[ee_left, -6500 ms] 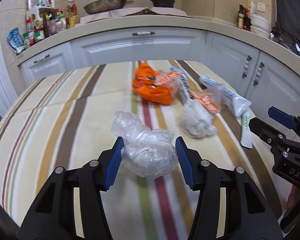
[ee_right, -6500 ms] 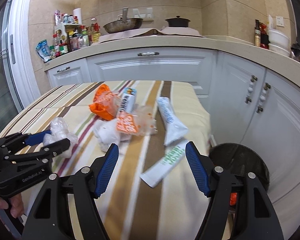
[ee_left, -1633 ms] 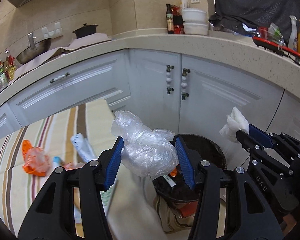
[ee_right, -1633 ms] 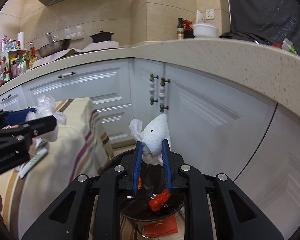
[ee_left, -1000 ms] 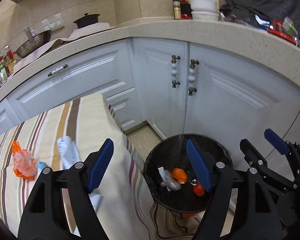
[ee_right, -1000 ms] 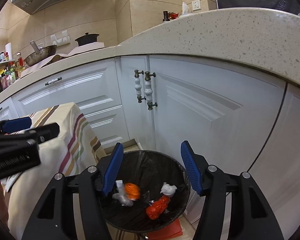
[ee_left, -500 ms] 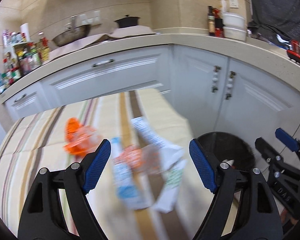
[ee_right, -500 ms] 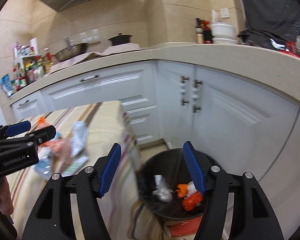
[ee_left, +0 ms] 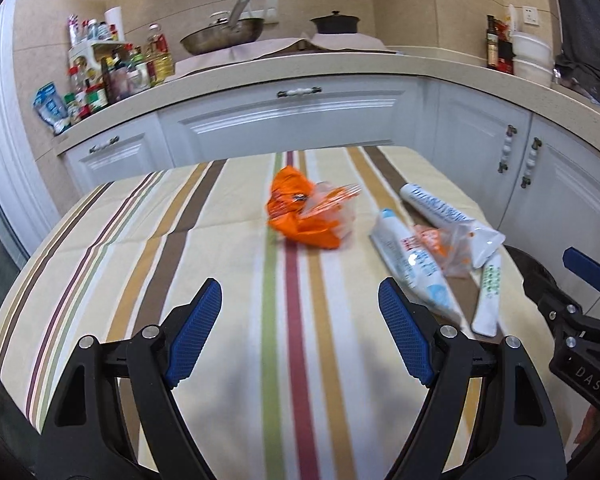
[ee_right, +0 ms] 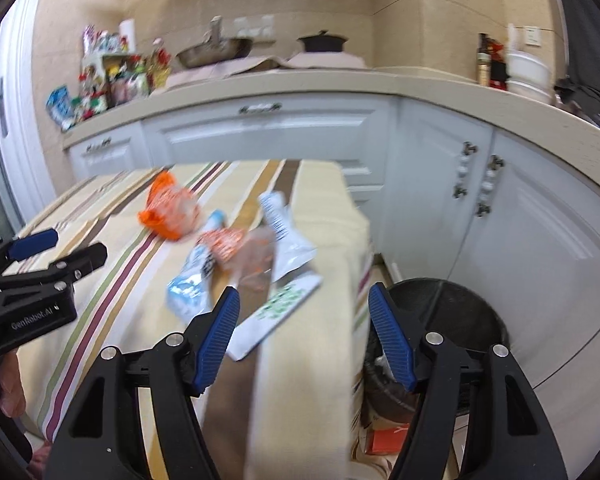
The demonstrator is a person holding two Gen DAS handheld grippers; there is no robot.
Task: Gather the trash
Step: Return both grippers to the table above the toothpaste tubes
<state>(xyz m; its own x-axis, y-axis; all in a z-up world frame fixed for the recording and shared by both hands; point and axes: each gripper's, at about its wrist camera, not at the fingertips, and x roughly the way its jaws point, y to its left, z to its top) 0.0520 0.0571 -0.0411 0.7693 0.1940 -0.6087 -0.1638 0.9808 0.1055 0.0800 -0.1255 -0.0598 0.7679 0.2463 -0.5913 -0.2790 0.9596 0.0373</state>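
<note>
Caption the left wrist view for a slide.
Open left hand-held gripper over striped tablecloth, facing orange wrapper and tubes.

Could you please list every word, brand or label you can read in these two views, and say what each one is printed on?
"DAS": on the black body of the right gripper, in the left wrist view.
"GenRobot.AI": on the black body of the left gripper, in the right wrist view.
Tubes and the orange wrapper on the striped cloth: printed, but too blurred to read.
Bottles and packets on the counter: too small to read.
</note>
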